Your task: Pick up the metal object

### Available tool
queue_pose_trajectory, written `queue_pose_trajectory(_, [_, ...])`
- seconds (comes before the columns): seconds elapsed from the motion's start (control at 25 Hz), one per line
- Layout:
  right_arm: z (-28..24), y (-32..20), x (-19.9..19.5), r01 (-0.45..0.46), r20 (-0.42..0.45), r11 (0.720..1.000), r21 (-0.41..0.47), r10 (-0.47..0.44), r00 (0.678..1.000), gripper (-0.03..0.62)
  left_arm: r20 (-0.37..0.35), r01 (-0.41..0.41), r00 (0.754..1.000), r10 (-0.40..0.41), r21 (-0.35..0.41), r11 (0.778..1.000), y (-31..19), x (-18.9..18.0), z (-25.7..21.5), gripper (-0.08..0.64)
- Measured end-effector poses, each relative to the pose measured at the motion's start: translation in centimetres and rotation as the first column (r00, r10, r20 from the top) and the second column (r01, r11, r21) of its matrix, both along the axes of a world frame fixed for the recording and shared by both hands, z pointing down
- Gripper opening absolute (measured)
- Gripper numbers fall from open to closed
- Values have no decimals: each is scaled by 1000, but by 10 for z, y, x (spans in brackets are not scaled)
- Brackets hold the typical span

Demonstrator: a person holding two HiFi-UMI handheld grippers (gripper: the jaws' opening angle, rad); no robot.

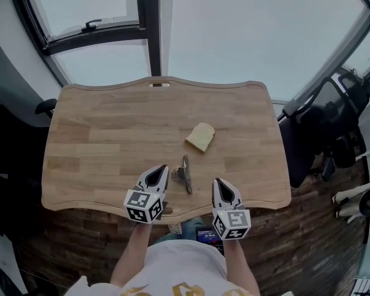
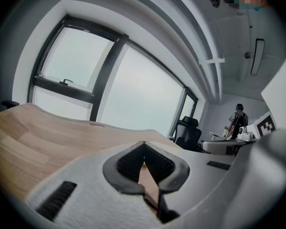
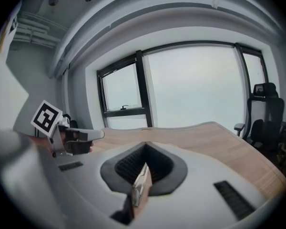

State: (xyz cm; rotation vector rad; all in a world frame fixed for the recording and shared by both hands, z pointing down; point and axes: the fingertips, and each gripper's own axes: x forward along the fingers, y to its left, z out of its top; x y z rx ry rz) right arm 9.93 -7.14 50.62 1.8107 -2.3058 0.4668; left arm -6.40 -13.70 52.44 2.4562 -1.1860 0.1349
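Note:
The metal object (image 1: 185, 173), a slim grey clip-like piece, lies on the wooden table (image 1: 111, 134) near its front edge. It sits between my two grippers and touches neither. My left gripper (image 1: 160, 169) is just left of it, shut and holding nothing. My right gripper (image 1: 217, 182) is a little to its right, also shut and holding nothing. In the left gripper view the dark pads (image 2: 128, 163) meet at their tips. The right gripper view shows its pads (image 3: 159, 163) closed the same way, with the left gripper (image 3: 74, 140) at its left.
A slice of bread (image 1: 200, 136) lies on the table beyond the metal object. Large windows (image 1: 246, 29) stand behind the table. Dark office chairs (image 1: 333, 122) crowd the right side, another chair (image 1: 12, 147) the left. A person (image 2: 237, 120) stands far off to the right.

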Motion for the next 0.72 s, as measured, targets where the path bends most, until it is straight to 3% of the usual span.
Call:
queue_pose_trajectory(0.36, [-3, -27, -13, 30, -5, 999, 37, -30, 1000, 11, 43, 3, 999, -5, 45, 999, -10, -1, -8, 15])
queue_pose_trajectory(0.72, [13, -32, -10, 21, -16, 1000, -8, -21, 1000, 11, 39, 31, 999, -30, -27, 999, -15, -10, 14, 15])
